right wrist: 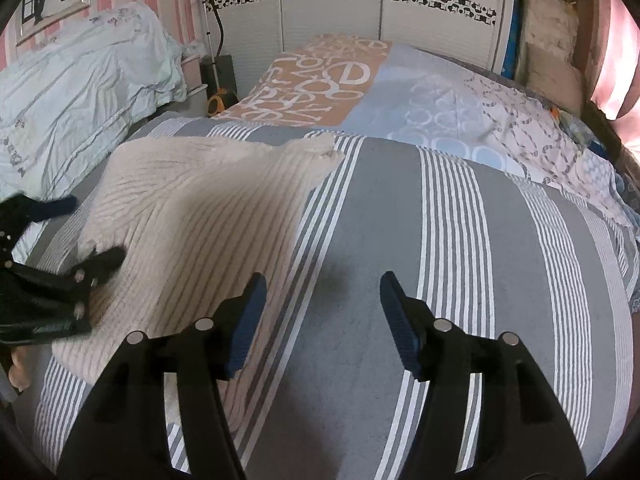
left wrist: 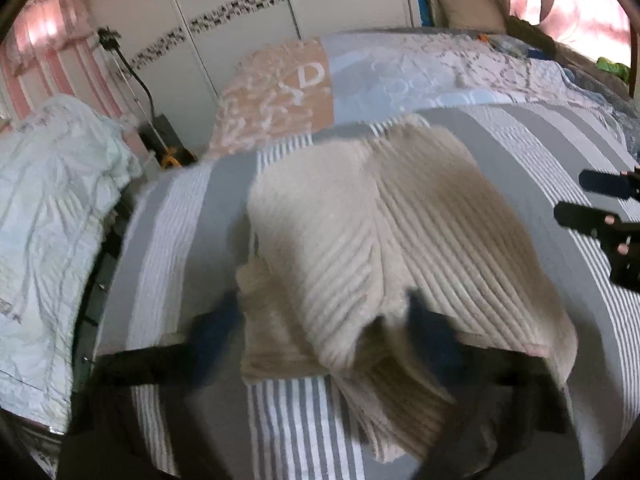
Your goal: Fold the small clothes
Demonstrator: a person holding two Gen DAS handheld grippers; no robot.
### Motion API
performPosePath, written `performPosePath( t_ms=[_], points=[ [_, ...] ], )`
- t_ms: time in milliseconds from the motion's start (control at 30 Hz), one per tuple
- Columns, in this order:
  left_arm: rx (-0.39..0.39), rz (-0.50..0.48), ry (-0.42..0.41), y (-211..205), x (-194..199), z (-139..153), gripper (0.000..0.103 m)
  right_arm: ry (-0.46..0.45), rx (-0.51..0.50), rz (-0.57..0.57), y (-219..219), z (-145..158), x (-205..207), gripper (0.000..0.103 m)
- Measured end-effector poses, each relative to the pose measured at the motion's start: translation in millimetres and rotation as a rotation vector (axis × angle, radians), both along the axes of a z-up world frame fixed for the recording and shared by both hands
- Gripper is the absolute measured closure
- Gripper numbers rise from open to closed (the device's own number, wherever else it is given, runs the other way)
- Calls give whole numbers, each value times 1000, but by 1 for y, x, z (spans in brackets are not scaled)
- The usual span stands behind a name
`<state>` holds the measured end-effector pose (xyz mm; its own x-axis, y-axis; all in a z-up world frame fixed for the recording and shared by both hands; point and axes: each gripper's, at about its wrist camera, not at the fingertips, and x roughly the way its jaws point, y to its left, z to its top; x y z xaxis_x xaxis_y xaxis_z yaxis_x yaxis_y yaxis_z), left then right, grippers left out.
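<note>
Right gripper open above striped bedspread, beside cream sweater.

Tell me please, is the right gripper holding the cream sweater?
No, the right gripper is open over the striped bedcover, beside the cream sweater.

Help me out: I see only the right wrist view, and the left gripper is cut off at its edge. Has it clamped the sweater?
Observer: No. In the left wrist view, the left gripper has its jaws wide apart, straddling the cream sweater's near edge.
Operator: Does the sweater lie flat there?
Observer: No. It is doubled over, with a layer bunched under the ribbed top one, though the picture is blurred.
Operator: Is my right gripper touching it?
Observer: No. From the left, the right gripper is beside the sweater, apart from it, over the striped bedcover.
</note>
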<state>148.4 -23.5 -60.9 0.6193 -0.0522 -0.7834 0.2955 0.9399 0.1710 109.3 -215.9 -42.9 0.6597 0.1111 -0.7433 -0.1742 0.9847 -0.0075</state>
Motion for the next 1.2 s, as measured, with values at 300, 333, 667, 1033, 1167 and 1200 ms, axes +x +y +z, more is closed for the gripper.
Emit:
performPosePath(
  t_ms=[300, 333, 667, 1033, 1167, 1200],
  points=[
    [-40, -70, 29, 6, -4, -7, 67, 7, -28, 19, 15, -3, 0, 43],
    [-60, -65, 36, 9, 0, -6, 64, 5, -28, 21, 16, -3, -1, 42],
    [-106, 20, 40, 18, 5, 7, 24, 2, -27, 20, 16, -2, -2, 39],
    [-107, -41, 98, 4, 20, -10, 41, 25, 5, 15, 14, -12, 3, 29],
    [-117, -59, 101, 7, 16, -7, 63, 45, 61, 26, 14, -15, 8, 28],
    [-118, -61, 104, 8, 16, -7, 63, 49, 67, 30, 16, -17, 10, 28]
  ],
)
